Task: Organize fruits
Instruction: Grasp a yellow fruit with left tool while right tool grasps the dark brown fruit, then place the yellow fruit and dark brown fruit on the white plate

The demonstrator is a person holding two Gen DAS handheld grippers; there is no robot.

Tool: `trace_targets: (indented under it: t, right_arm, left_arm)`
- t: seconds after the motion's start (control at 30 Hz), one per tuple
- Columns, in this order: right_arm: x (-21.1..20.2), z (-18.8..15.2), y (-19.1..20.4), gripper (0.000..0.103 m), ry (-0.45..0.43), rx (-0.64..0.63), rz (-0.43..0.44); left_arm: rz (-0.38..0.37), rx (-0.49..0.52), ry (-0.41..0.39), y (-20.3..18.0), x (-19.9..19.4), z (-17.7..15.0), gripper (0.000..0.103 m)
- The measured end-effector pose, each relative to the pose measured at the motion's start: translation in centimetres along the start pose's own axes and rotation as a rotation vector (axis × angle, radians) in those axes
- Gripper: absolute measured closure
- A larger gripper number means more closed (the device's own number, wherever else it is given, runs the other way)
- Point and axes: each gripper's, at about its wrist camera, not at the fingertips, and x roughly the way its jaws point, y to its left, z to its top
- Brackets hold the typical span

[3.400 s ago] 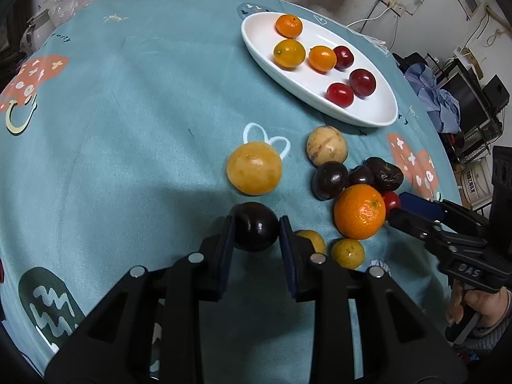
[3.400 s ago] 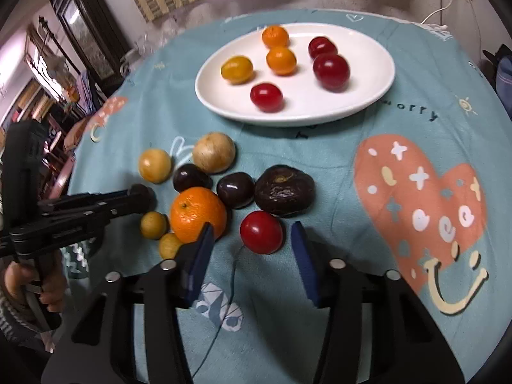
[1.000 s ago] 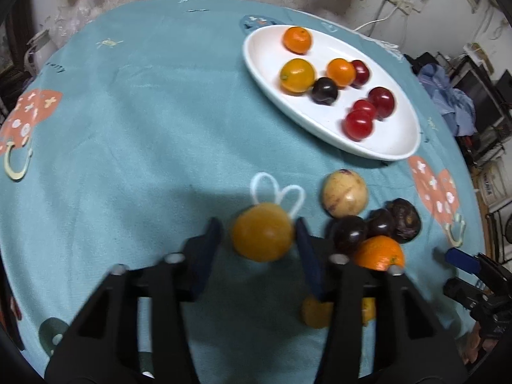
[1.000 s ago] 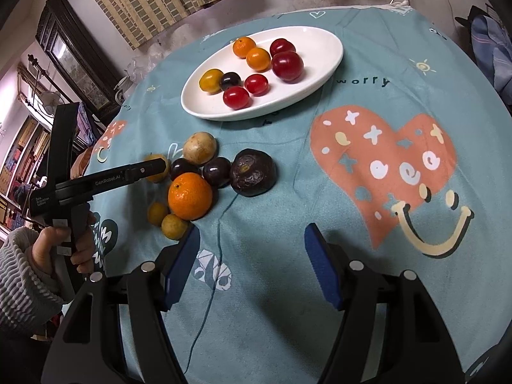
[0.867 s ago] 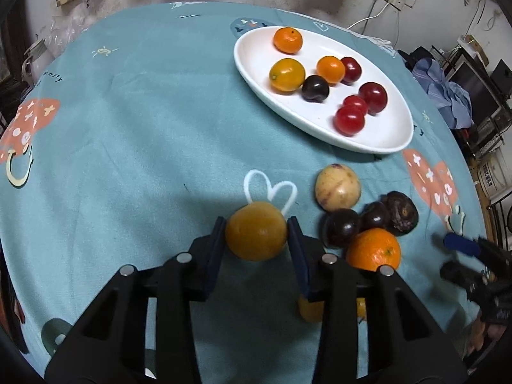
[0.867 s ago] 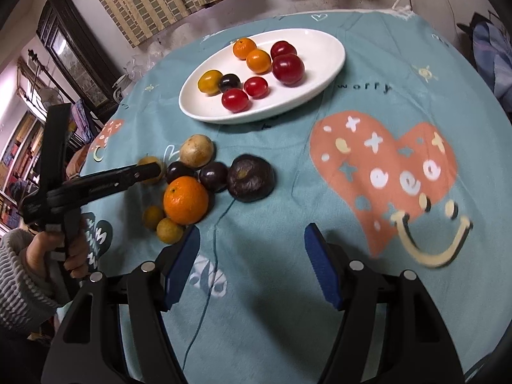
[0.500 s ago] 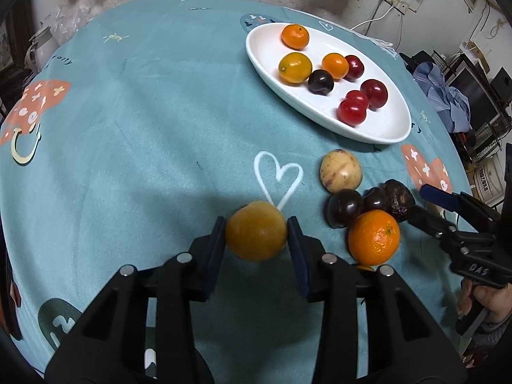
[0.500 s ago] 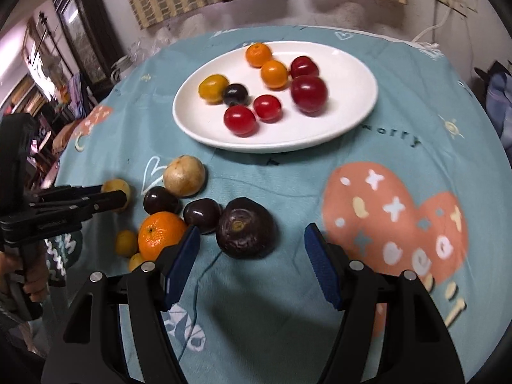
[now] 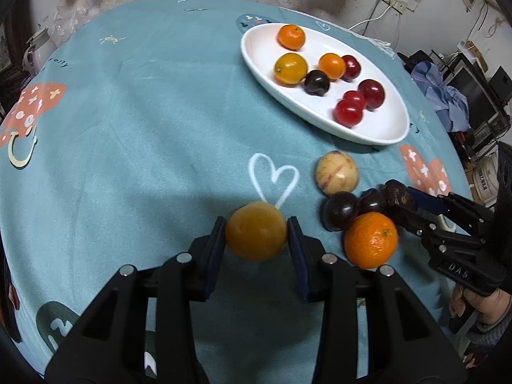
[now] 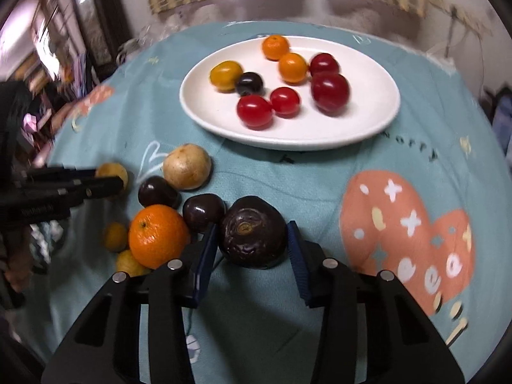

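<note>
My left gripper (image 9: 256, 240) is shut on a yellow-orange round fruit (image 9: 256, 235) and holds it above the teal tablecloth. My right gripper (image 10: 252, 240) is open, its jaws on either side of a wrinkled dark purple fruit (image 10: 252, 235) that lies on the cloth; a small gap shows at each pad. The white oval plate (image 10: 368, 128) at the back holds several small orange, red and dark fruits. A big orange (image 10: 158, 236), two dark plums (image 10: 203, 212) and a pale round fruit (image 10: 187, 166) lie left of the right gripper.
Two small yellow fruits (image 10: 115, 236) lie at the left of the pile. The round table's cloth (image 9: 128, 128) has heart and smiley prints. Chairs, wires and clutter stand beyond the table's edge.
My right gripper has moved forward and down onto the wrinkled purple fruit, which now sits between its jaws. My left gripper keeps its hold on the yellow-orange fruit and has lifted it slightly.
</note>
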Motion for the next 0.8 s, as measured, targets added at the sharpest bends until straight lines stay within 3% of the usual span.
trace_targets:
  t: [0.27,0.5,0.63,0.67,0.73,0.8]
  right_arm:
    - [-4.2,-0.9,-2.3,0.059,-0.063,0.097,0.001]
    - [-4.9,5.3,-4.2,0.059,-0.173,0.109,-0.018]
    - [-2.3,7.8,-4.4,0.058,-0.155,0.094,-0.001]
    - [-1.7,8.2,-4.5,0.057,-0.143,0.101,0.004]
    - [-0.8,8.7,-4.8,0.039,-0.140,0.125,-0.011]
    - [-1.2,8.5,-4.8,0.038,-0.163,0.124,-0.020]
  left_arm:
    - [-0.054,0.075,-0.049,-3.5,-1.2,2.7,0.064]
    - [-0.062,0.134,-0.105,-6.2,-0.2,9.0,0.064]
    - [-0.034,0.128,-0.094,-6.4,1.9,11.4,0.063]
    - [-0.019,0.120,-0.089,-6.3,2.4,11.8,0.060]
    - [-0.016,0.093,-0.096,-5.7,2.8,12.2,0.042]
    - [-0.017,0.074,-0.118,-5.3,2.5,11.9,0.039]
